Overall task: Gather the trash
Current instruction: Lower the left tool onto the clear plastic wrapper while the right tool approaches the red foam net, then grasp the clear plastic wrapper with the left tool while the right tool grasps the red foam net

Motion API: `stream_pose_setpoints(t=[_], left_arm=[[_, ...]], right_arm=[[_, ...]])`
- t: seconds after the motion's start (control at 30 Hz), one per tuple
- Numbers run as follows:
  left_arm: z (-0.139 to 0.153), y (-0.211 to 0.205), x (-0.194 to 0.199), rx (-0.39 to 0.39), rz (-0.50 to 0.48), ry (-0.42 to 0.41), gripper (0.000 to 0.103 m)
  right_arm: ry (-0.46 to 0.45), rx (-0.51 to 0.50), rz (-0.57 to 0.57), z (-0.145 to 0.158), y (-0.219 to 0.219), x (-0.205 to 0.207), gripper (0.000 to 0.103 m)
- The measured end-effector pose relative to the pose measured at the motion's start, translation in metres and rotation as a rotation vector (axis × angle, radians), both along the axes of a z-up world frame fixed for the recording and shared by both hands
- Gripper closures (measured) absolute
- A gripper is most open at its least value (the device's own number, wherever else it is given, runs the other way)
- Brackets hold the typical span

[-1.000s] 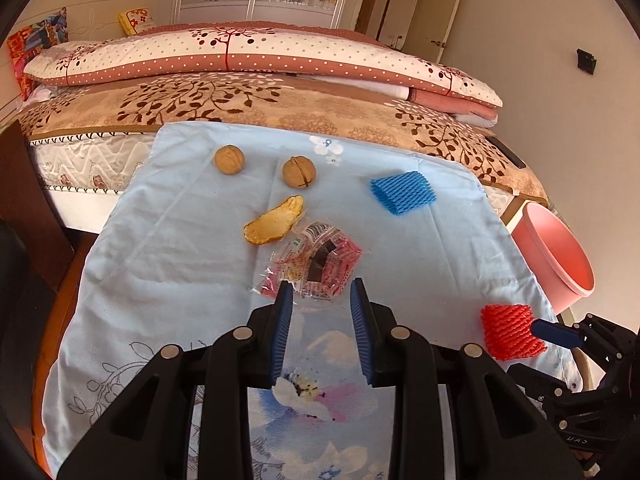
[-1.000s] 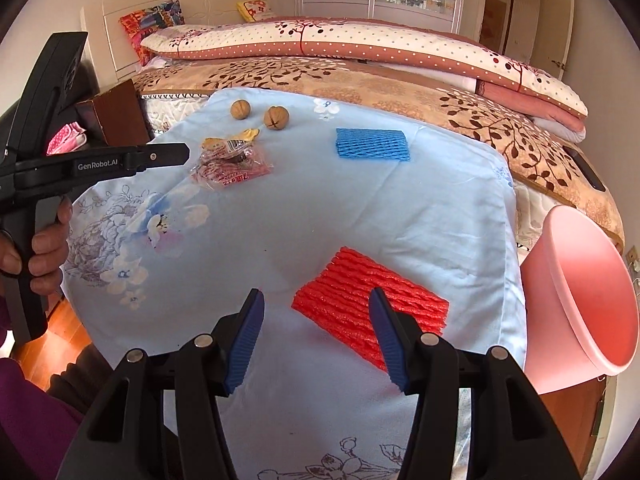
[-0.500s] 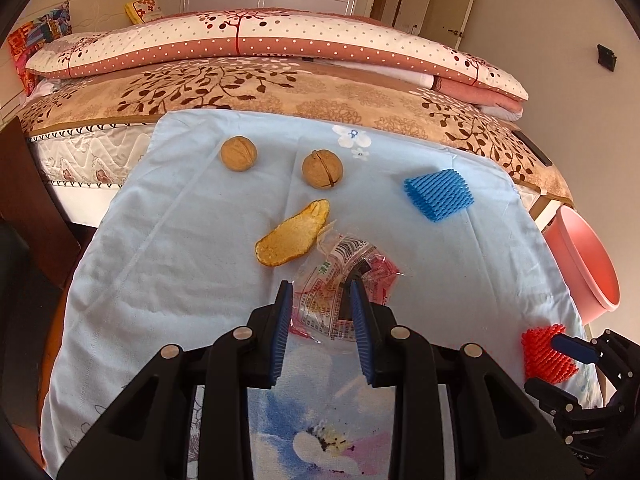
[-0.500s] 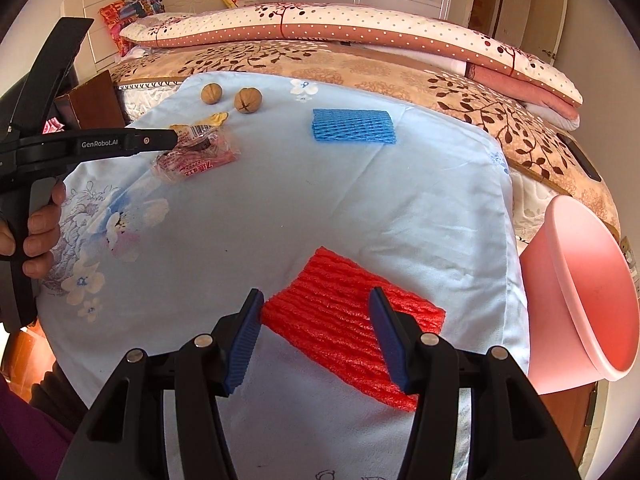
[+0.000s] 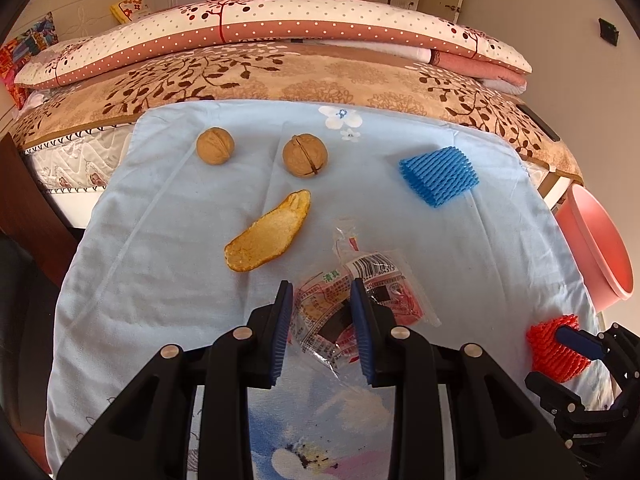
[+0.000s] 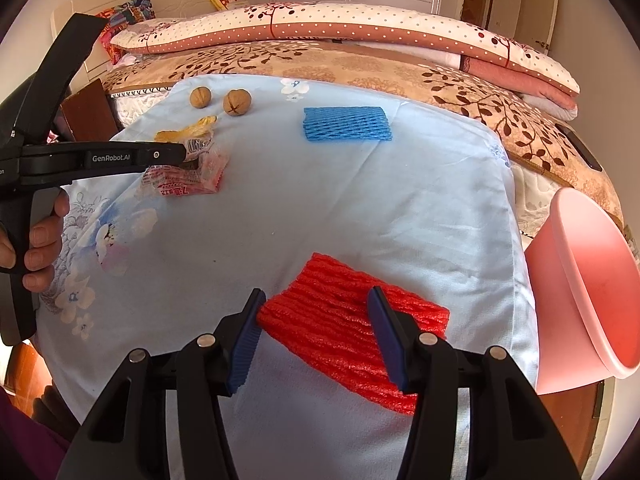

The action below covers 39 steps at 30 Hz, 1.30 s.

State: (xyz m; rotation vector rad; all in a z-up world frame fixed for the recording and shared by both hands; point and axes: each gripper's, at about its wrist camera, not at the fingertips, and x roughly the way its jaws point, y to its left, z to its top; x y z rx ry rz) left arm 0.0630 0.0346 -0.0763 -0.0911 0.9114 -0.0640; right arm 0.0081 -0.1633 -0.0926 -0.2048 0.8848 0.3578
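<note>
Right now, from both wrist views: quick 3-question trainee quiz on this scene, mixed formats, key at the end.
1. True or false: the left gripper has its fingers on either side of the snack wrapper.
2. Which foam net lies between the right gripper's fingers? A) blue B) red
3. How many walnuts are on the cloth?

Key: 1 true; 2 B; 3 two.
</note>
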Motion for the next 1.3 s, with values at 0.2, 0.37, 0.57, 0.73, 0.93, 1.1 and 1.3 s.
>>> stream_pose_setpoints(t=[0.2, 0.37, 0.57, 0.73, 0.93, 1.1, 1.3], left_arm=[[-0.001, -0.003, 0.003, 0.013, 0.008, 0.004, 0.073], [-0.001, -0.005, 0.004, 0.027, 0.009, 0.005, 0.073], [-0.001, -0.007, 0.004, 0.039, 0.011, 0.004, 0.073], [0.002, -0.008, 0.001, 0.040, 0.009, -0.018, 0.093], [0.008, -0.011, -0.009, 0.013, -0.017, -0.050, 0.098], [0.016, -0.012, -0.019, -0.014, -0.030, -0.076, 0.098], [0.026, -0.022, -0.031, -0.041, -0.051, -0.091, 0.098]], right_arm=[[-0.008, -0.014, -0.006, -0.001, 0.002, 0.000, 0.054], [-0.017, -0.033, -0.014, -0.002, 0.004, -0.001, 0.057], [-0.021, -0.031, -0.031, 0.000, 0.003, -0.001, 0.065], [-0.019, 0.009, -0.032, 0.004, 0.002, -0.002, 0.080], [-0.017, 0.036, -0.032, 0.006, 0.002, -0.006, 0.089], [-0.027, 0.090, -0.055, 0.015, -0.006, -0.009, 0.090], [-0.051, 0.143, -0.098, 0.030, -0.018, -0.011, 0.090]])
